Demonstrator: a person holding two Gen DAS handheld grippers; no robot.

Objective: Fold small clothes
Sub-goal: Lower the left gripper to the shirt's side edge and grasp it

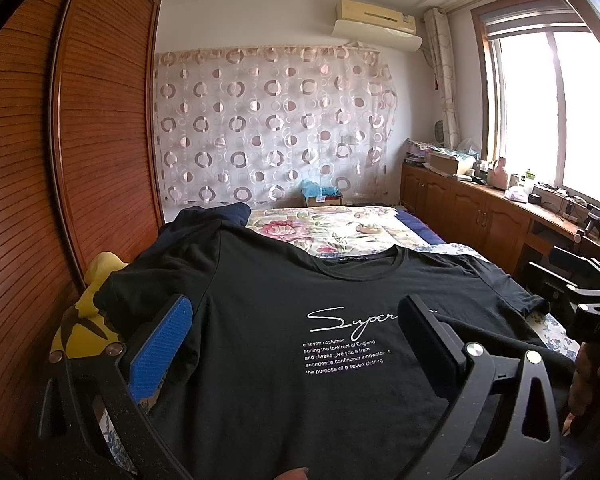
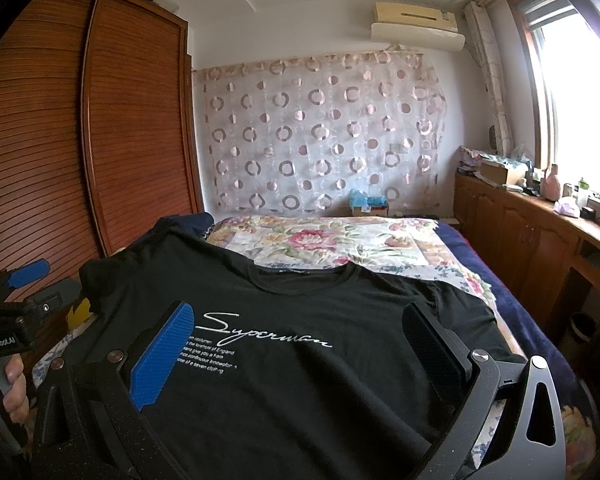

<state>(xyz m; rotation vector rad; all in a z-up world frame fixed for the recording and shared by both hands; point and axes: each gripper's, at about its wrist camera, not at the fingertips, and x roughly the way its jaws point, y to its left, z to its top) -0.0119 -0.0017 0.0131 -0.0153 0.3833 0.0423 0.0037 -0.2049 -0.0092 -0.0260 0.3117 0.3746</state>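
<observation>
**Black T-shirt flat on the bed, both grippers above it with fingers apart**

At the far left, a brown slatted wardrobe (image 1: 100, 120) runs along the bed. Just beside it, the left wrist view shows a yellow garment (image 1: 88, 308) bunched at the T-shirt's left sleeve; the right wrist view catches only a sliver of that yellow.

The black T-shirt (image 1: 260, 320) lies face up on the bed (image 1: 340, 224), collar toward the far end, white script print on the chest. The left view cuts the script off behind a finger; the right view shows the whole word.

The left gripper (image 1: 296, 320) hangs over the shirt's near left part, its fingers (image 1: 160, 352) spread wide and holding nothing. The right gripper (image 2: 300, 328) sits over the near right part, its fingers (image 2: 160, 356) spread wide and empty as well. Each view catches the other gripper at its edge: the right view shows a hand (image 2: 12, 384) around the left gripper's handle.

Beyond the shirt lies a floral bedspread (image 2: 320, 240). On the right, a wooden cabinet (image 1: 480, 208) under the window (image 1: 560, 112) carries bottles and boxes.
</observation>
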